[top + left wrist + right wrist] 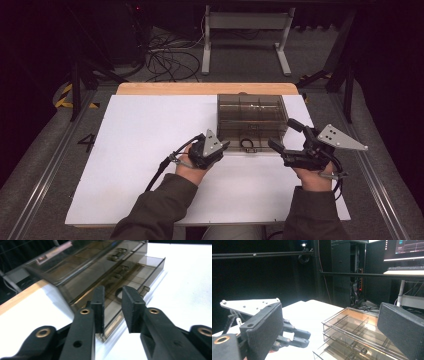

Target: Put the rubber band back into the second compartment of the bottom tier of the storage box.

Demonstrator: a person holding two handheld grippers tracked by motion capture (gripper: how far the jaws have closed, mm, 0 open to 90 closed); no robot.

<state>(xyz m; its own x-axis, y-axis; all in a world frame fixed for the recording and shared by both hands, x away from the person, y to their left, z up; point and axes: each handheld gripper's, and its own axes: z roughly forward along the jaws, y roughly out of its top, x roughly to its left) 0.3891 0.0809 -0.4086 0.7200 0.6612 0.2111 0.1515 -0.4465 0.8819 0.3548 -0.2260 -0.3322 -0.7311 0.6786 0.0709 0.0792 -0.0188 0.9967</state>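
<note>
A smoky clear drawer box stands at the back right of the white tabletop. Its lowest drawer is pulled out toward me, and a black ring lies in it. My left gripper sits just left of that drawer's front. In the left gripper view its jaws stand a little apart with nothing between them, and the black ring shows beyond them. My right gripper hangs wide open at the box's right front corner. The right gripper view looks across the box to the left gripper.
A wooden strip edges the table's far side. Beyond it lie floor cables and a white stand. Dark tripod legs stand at the right. A lit monitor shows in the right gripper view.
</note>
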